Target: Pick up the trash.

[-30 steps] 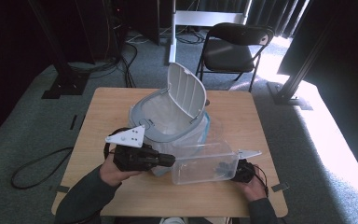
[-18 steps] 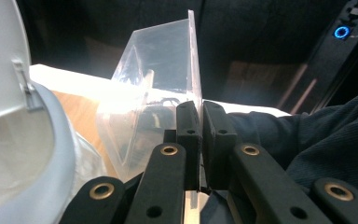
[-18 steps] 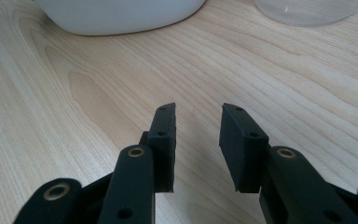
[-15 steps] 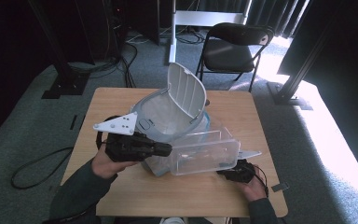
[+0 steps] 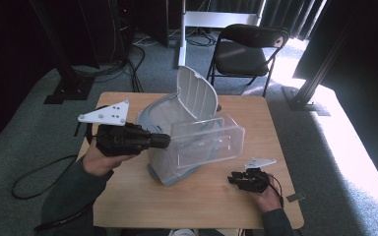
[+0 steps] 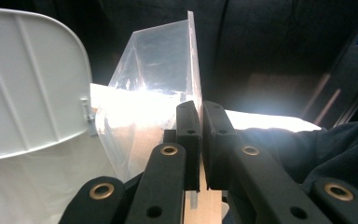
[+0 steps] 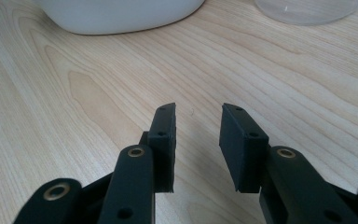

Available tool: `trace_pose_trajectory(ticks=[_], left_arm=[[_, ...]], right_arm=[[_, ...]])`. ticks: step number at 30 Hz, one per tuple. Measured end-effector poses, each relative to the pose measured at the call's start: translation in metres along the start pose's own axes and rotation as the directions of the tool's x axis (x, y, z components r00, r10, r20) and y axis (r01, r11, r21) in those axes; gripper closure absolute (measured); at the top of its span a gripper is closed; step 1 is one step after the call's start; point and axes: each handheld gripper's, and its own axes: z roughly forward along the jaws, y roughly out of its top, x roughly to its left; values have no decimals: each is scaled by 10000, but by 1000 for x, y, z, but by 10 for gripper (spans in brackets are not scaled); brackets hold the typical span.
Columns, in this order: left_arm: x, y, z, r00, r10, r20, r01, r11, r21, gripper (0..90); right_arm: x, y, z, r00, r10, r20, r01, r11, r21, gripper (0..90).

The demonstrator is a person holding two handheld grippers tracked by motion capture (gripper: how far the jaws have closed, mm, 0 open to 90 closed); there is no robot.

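Clear plastic bin (image 5: 206,142), clenched by the left tool (image 5: 165,141), is mid-lift above the white basket (image 5: 165,123); right tool (image 5: 236,178) rests released; next, lower it in squarely.

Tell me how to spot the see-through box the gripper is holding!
Find the wooden table in the middle of the room, then the big white bin with its lid standing up. The clear plastic box is lifted beside it, pinched at its edge by the left gripper; you can see right through it.
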Motion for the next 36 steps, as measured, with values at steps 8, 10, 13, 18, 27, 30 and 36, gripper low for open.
trace_pose_trajectory(ticks=[8, 10, 13, 18, 27, 30, 36], left_arm=[[4, 2, -17, 9993, 38, -377, -38, 10000, -7, 867], [5, 2, -21, 9988, 9, -486, -10, 10000, -19, 866], [8, 2, -26, 9980, -15, -630, 15, 10000, 1, 866], [11, 2, -34, 9961, -25, -883, 28, 10000, 37, 866], [19, -1, -50, 9899, -156, -1406, 154, 9999, -29, 866], [22, -1, -56, 9866, -196, -1622, 198, 9998, -3, 866], [30, -1, -63, 9775, -320, -2087, 363, 9992, 168, 866]], right_arm=[[0, 0, 1, 10000, 26, -8, -26, 10000, 16, 657], [0, 0, 0, 10000, 52, -18, -52, 10000, 21, 657], [0, 0, 1, 10000, 23, -9, -23, 10000, -1, 657], [0, 0, 1, 10000, 38, -8, -38, 10000, 14, 657], [0, 0, 1, 10000, 9, 10, -9, 10000, 49, 657], [0, 0, 1, 10000, 24, -14, -24, 10000, 36, 657], [1, 0, 1, 10000, 16, -20, -16, 10000, 40, 657]])
